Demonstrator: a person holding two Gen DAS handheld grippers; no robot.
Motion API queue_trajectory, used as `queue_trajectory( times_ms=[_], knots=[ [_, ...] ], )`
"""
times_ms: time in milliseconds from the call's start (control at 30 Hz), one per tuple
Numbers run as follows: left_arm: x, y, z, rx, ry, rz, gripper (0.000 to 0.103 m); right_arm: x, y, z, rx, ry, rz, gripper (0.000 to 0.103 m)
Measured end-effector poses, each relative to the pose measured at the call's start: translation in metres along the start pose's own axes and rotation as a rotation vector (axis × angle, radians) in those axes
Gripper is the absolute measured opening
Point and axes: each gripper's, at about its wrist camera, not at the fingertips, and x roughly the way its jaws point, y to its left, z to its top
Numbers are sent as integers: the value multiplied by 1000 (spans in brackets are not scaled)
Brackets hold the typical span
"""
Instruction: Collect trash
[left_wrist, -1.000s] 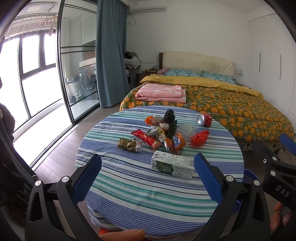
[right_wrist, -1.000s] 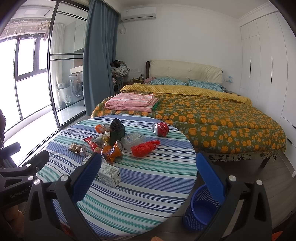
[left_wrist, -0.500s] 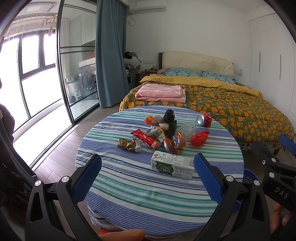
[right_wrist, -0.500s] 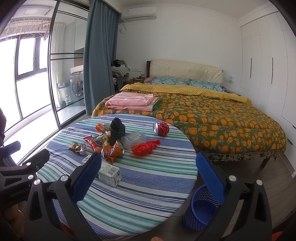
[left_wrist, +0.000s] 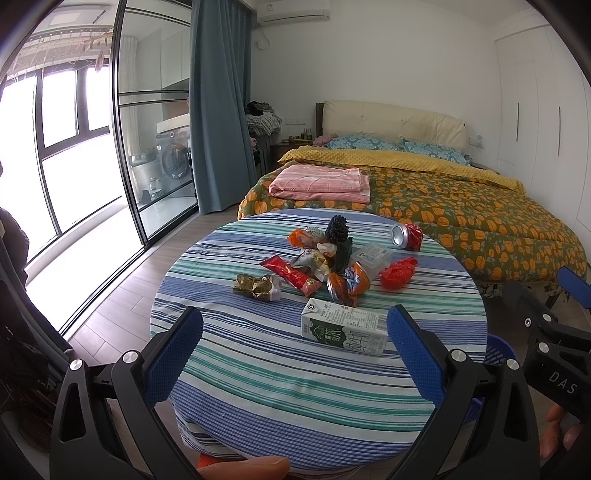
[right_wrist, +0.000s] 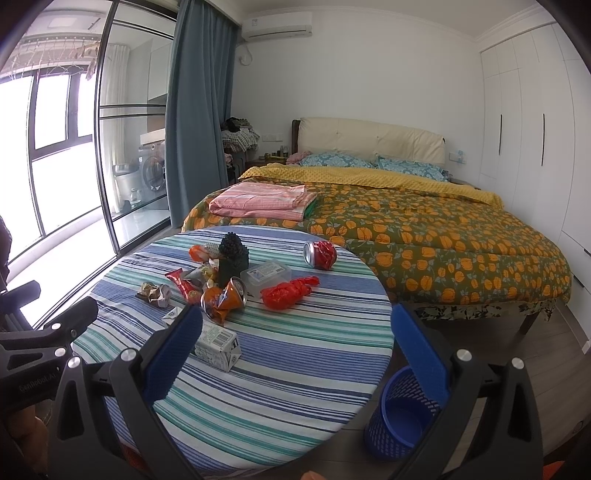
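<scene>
Start of collection: left gripper (left_wrist: 293, 349) and right gripper (right_wrist: 295, 345), fingers spread and empty, face the littered tabletop (left_wrist: 280, 391). Likely next: grasp carton (left_wrist: 343, 331), carry it to bin (right_wrist: 400, 417) at lower right.

round table (left_wrist: 258, 387) wearing striped cloth, milk carton (left_wrist: 343, 331) lying near edge, wrappers (left_wrist: 291, 275) and crushed cans (left_wrist: 406, 236) cluttering middle, clear plastic box (left_wrist: 371, 256) sitting among them

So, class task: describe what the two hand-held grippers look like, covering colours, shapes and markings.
Both match. The left gripper and right gripper each have black angular plastic frames with triangular cut-outs, silver round bolt heads, and two flat finger pads faced in textured blue. White lettering "DAS" marks the right one's black body, seen from the left wrist camera. No cables or sleeves show.
</scene>
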Motion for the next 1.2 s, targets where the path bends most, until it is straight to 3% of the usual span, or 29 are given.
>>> queue_trajectory(
  times_ms=[500, 800, 1033, 1200],
  knots=[
    [8, -4, -15, 2, 6, 4, 99, 0, 0, 1, -1, 2, 0, 98],
    [30, 19, -23, -31, 71, 5, 99, 6, -5, -15, -1, 15, 3, 98],
    [88, 45, -58, -64, 252, -30, 99, 28, -4, -23, -47, 66, 68, 98],
    [131, 55, -76, -33, 330, -28, 99, 59, 5, -34, -127, 150, 210, 98]
  ],
)
